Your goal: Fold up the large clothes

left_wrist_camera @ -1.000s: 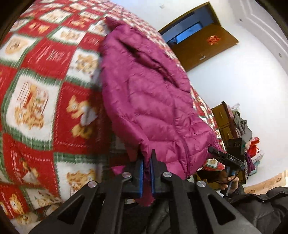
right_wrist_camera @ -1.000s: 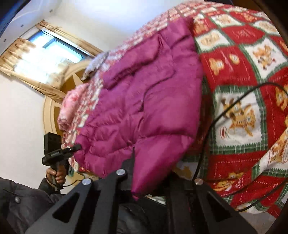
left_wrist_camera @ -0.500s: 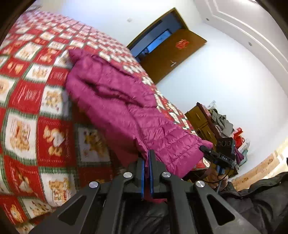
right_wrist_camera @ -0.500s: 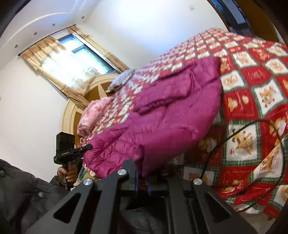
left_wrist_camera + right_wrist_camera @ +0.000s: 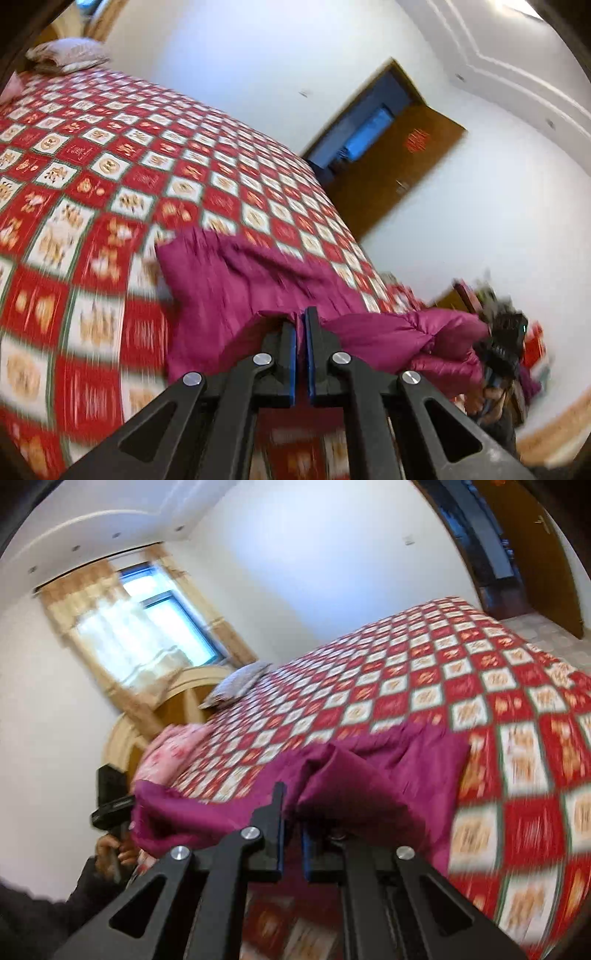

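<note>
Both hands have lifted since the earlier frame, so the magenta jacket [image 5: 236, 280], which lay long on the bed [image 5: 110, 177], now rises at its near hem; the left hand-held gripper [image 5: 301, 332] is closed on that hem, and the right hand-held gripper [image 5: 291, 812] pinches it too; the step looks like folding the hem toward the collar; next both ends must travel forward together, over the jacket; a pillow [image 5: 236, 683] lies far beyond the jacket; nothing blocks the way.
</note>
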A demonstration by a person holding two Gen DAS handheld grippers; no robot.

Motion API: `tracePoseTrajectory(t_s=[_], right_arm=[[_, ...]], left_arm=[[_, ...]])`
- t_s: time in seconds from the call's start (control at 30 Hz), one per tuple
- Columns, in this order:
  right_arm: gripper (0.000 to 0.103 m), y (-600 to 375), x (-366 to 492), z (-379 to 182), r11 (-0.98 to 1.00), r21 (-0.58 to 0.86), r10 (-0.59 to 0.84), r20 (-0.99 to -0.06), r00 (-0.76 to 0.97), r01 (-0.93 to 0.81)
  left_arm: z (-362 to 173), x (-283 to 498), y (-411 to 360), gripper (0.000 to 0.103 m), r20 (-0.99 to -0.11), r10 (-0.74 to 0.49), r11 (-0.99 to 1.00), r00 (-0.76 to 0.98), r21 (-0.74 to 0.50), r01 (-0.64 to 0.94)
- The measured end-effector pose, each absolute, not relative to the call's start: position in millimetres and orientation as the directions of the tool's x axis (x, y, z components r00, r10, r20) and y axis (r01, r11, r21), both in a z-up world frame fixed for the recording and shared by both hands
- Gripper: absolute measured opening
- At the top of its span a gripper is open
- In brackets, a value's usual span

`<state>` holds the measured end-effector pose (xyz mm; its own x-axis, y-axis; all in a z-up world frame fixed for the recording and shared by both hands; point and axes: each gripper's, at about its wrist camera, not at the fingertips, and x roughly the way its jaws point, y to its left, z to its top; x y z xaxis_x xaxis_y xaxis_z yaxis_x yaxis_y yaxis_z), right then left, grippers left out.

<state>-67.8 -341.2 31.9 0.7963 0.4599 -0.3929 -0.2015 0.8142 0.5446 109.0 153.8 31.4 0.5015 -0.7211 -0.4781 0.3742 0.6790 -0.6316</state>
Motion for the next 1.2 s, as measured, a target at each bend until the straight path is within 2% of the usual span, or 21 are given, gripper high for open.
tracePoseTrajectory(t_s=[0.1,0.2,0.27,0.33,0.43,0.5,0.53,0.6,0.67,0.8,0.87,0.9,0.93,0.97,1.0,1.03,1.13,1.17,1.2], right_arm=[[0.01,-356,-1,19,0.837,0.539,0.368,-0.436,0.821,-0.089],[0.01,-360,50,-8,0.874,0.486,0.252,-0.491,0.834,0.022],[0.01,-363,80,-36,0.876,0.474,0.204,-0.53,0.823,0.088],[0.011,-364,100,-62,0.871,0.472,0.173,-0.559,0.811,0.14],[0.032,-368,118,-93,0.861,0.475,0.151,-0.581,0.8,0.182],[0.063,-373,127,-113,0.841,0.504,0.167,-0.588,0.792,0.197],[0.071,-373,128,-115,0.835,0.516,0.176,-0.579,0.796,0.191],[0.092,-371,131,-116,0.842,0.511,0.181,-0.569,0.803,0.173],[0.097,-363,132,-113,0.87,0.47,0.186,-0.591,0.785,0.148],[0.096,-362,123,-99,0.888,0.439,0.182,-0.607,0.774,0.136],[0.096,-362,106,-82,0.893,0.433,0.167,-0.572,0.803,0.123],[0.092,-362,98,-73,0.898,0.422,0.152,-0.558,0.816,0.121],[0.088,-362,85,-58,0.909,0.4,0.128,-0.54,0.832,0.12],[0.079,-360,78,-50,0.915,0.386,0.117,-0.533,0.838,0.118],[0.071,-358,73,-42,0.924,0.364,0.103,-0.536,0.838,0.119],[0.068,-355,69,-35,0.933,0.339,0.09,-0.545,0.834,0.121],[0.05,-338,58,-21,0.961,0.258,0.063,-0.56,0.826,0.102],[0.041,-328,57,-17,0.972,0.216,0.047,-0.566,0.823,0.093],[0.038,-316,58,-13,0.981,0.179,0.038,-0.561,0.827,0.076]], left_arm=[[20,166,134,0.003,-0.518,-0.643,0.744,0.563,-0.598,0.298],[-8,216,106,0.003,-0.583,-0.531,0.827,0.614,-0.513,0.229],[-39,248,88,0.004,-0.651,-0.457,0.874,0.606,-0.455,0.17],[-63,266,82,0.004,-0.695,-0.438,0.883,0.57,-0.451,0.129],[-99,286,79,0.004,-0.729,-0.441,0.879,0.524,-0.47,0.086],[-113,290,82,0.005,-0.728,-0.458,0.867,0.509,-0.494,0.074],[-118,289,85,0.005,-0.721,-0.475,0.854,0.505,-0.516,0.066],[-126,292,96,0.005,-0.695,-0.522,0.812,0.494,-0.582,0.04],[-129,293,114,0.006,-0.66,-0.581,0.748,0.476,-0.664,-0.009],[-103,287,136,0.009,-0.663,-0.58,0.742,0.473,-0.669,-0.028],[-83,283,143,0.014,-0.663,-0.56,0.76,0.498,-0.65,-0.01],[-72,280,146,0.017,-0.659,-0.549,0.77,0.515,-0.638,0.004],[-61,277,149,0.036,-0.669,-0.51,0.799,0.54,-0.602,0.01],[-48,273,150,0.067,-0.683,-0.455,0.838,0.571,-0.546,0.014],[-40,270,150,0.082,-0.686,-0.42,0.859,0.595,-0.512,0.016],[-34,268,152,0.094,-0.682,-0.394,0.871,0.616,-0.49,0.014],[-19,260,148,0.094,-0.69,-0.322,0.906,0.648,-0.424,-0.001],[-15,254,136,0.094,-0.691,-0.3,0.922,0.657,-0.388,0.013],[-14,251,124,0.094,-0.69,-0.289,0.935,0.664,-0.351,0.043]])
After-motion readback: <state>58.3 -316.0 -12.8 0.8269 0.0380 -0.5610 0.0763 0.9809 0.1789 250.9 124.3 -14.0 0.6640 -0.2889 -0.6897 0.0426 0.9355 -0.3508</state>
